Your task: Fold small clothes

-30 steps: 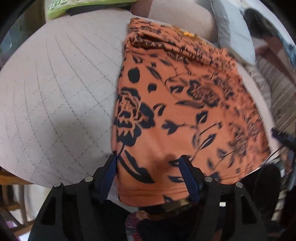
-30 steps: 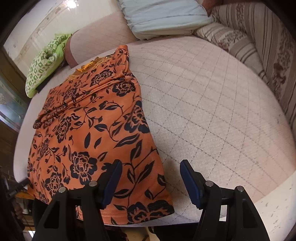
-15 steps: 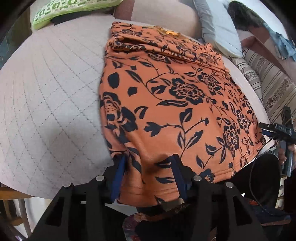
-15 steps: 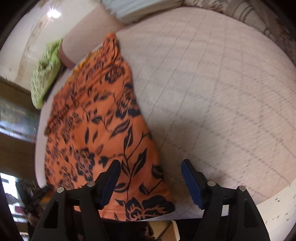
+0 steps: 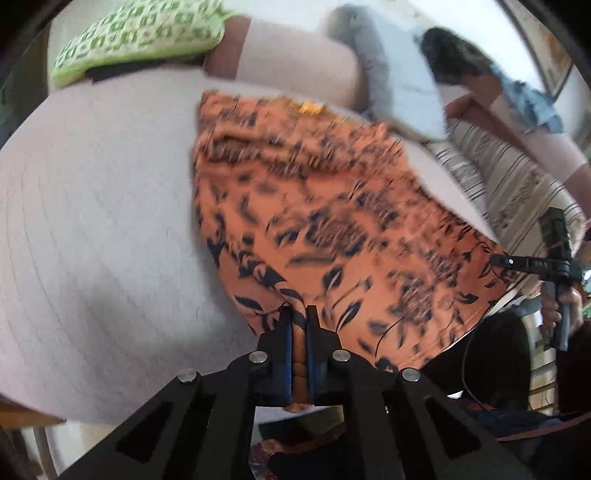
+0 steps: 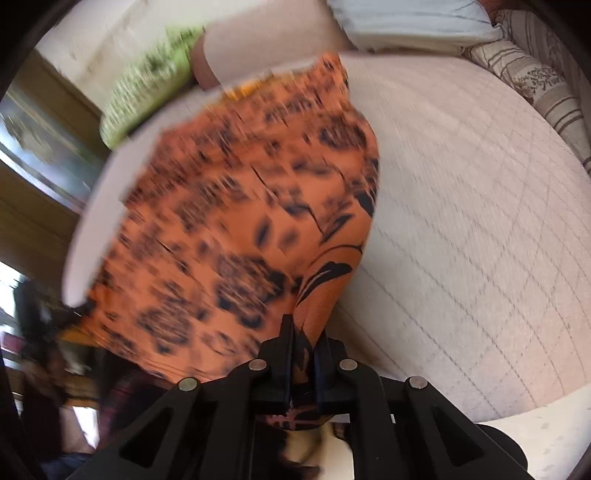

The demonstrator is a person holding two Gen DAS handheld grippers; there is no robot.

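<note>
An orange garment with a black flower print lies on a pale quilted cushion. It also shows in the right wrist view. My left gripper is shut on the garment's near hem at its left corner. My right gripper is shut on the near hem at its right corner. The near edge is lifted off the cushion between both grippers. Both views are blurred by motion. The right gripper also shows at the right of the left wrist view.
A green patterned cloth lies at the back left. A light blue pillow and a striped cushion lie at the back right. The quilted cushion extends to the right of the garment.
Both grippers have shut on the garment's near hem, one at each corner, and have lifted that edge. Both views now show fast motion.
</note>
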